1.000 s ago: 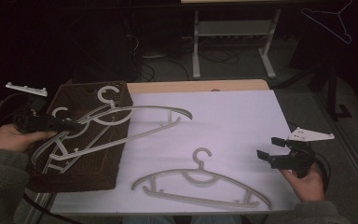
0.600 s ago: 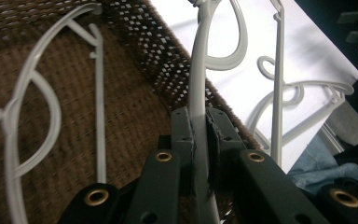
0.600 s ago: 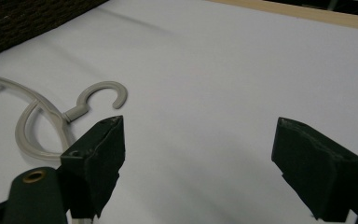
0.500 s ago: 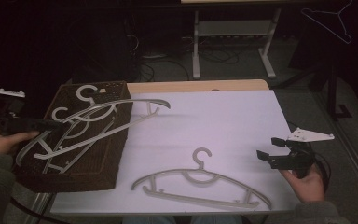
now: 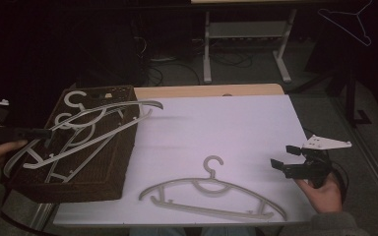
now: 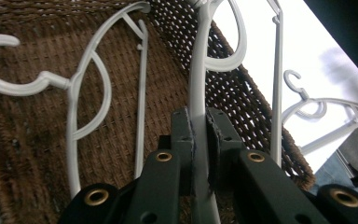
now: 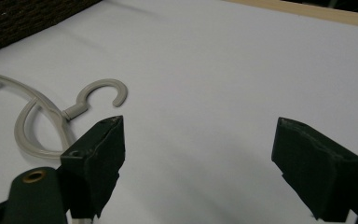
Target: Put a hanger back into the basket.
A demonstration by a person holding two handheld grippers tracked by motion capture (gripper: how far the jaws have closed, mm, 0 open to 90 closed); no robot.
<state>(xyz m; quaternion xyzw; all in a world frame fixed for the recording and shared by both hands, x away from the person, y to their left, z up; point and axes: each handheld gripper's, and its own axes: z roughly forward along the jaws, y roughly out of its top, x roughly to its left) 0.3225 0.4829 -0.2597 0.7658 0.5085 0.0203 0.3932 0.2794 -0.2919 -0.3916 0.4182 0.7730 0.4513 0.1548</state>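
Left gripper [image 6: 199, 135]: clamped on a grey hanger [image 6: 198, 79], held over the wicker basket [image 5: 103, 177].
Right gripper [image 7: 198, 154]: held wide open, nothing gripped, right of the basket.

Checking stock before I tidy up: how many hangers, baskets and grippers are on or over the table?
Hangers: 3 (held hanger, basket hanger, table hanger)
Wicker basket: 1
Grippers: 2 (left gripper, right gripper)
Total: 6

The high view is looking forward and down from above the person's side, taking in the whole bench [image 5: 226, 128]. The left gripper view is looking along its jaws, very near the wicker basket [image 6: 37, 140]. The right gripper view is facing low across the bench surface. All three views are sharing the loose hanger [image 5: 211, 194] [image 6: 321, 109] [image 7: 51, 116].
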